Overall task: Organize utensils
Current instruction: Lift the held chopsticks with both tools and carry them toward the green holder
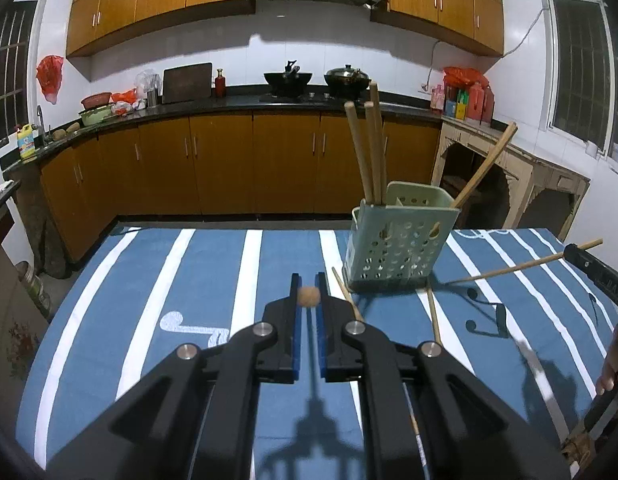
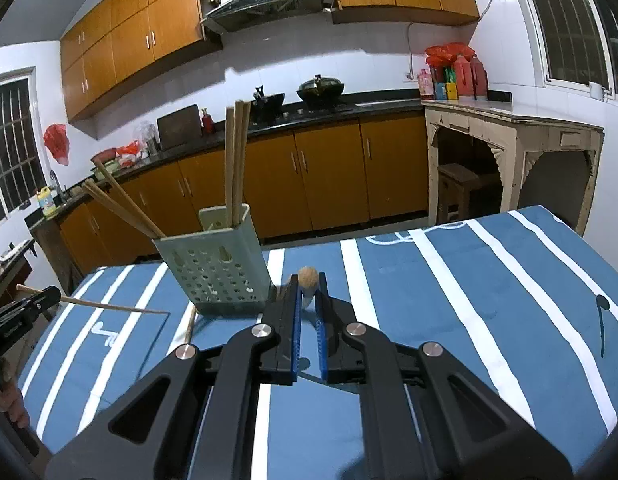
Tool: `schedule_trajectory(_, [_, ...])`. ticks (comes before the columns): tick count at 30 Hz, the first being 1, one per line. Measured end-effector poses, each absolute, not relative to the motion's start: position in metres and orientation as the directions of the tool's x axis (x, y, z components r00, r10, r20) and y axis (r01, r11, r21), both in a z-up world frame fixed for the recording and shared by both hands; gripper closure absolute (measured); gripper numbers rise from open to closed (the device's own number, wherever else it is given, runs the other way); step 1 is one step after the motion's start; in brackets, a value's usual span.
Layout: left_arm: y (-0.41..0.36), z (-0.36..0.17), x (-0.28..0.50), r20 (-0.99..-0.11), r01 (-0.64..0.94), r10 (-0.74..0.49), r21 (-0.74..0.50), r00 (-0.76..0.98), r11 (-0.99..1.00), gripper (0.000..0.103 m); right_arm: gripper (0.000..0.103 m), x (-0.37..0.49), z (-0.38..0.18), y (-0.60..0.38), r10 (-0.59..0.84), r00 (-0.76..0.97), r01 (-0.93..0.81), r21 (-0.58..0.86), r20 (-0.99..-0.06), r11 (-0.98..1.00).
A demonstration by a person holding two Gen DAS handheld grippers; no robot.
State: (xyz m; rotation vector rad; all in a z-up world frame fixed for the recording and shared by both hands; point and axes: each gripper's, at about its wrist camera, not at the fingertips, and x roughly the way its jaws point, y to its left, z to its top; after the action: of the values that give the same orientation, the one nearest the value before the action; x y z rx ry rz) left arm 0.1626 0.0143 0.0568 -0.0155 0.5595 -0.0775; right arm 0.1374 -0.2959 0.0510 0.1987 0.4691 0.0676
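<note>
A pale green perforated holder (image 1: 401, 240) (image 2: 217, 268) stands on the striped blue tablecloth with several wooden chopsticks upright or leaning in it. My left gripper (image 1: 308, 277) is shut on a chopstick (image 1: 308, 296) seen end-on, lifted above the cloth to the left of the holder. It also shows in the right wrist view as the left gripper (image 2: 49, 294) with its stick (image 2: 109, 307) pointing toward the holder. My right gripper (image 2: 308, 280) is shut on another chopstick (image 2: 308, 275), just right of the holder. From the left wrist view, the right gripper (image 1: 577, 250) holds its stick (image 1: 509, 268).
Two loose chopsticks (image 1: 347, 294) (image 1: 433, 316) lie on the cloth by the holder's base, one of them seen as a loose chopstick (image 2: 189, 326) in the right wrist view. The table's far edge (image 1: 229, 226) lies just behind the holder. Kitchen cabinets and a worn side table (image 2: 509, 128) stand beyond.
</note>
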Motion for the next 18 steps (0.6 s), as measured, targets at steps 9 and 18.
schedule_trajectory(9, [0.016,0.066,0.166,-0.517,0.067,-0.081,-0.046,0.852,0.997,0.096,0.096,0.141,0.058,-0.293,0.123,0.897,-0.029,0.221,-0.425,0.975])
schedule_trajectory(18, [0.020,0.083,0.164,-0.496,0.100,-0.134,-0.095,0.858,0.990,0.096,0.096,0.141,0.076,-0.298,0.135,0.909,-0.039,0.242,-0.393,0.969])
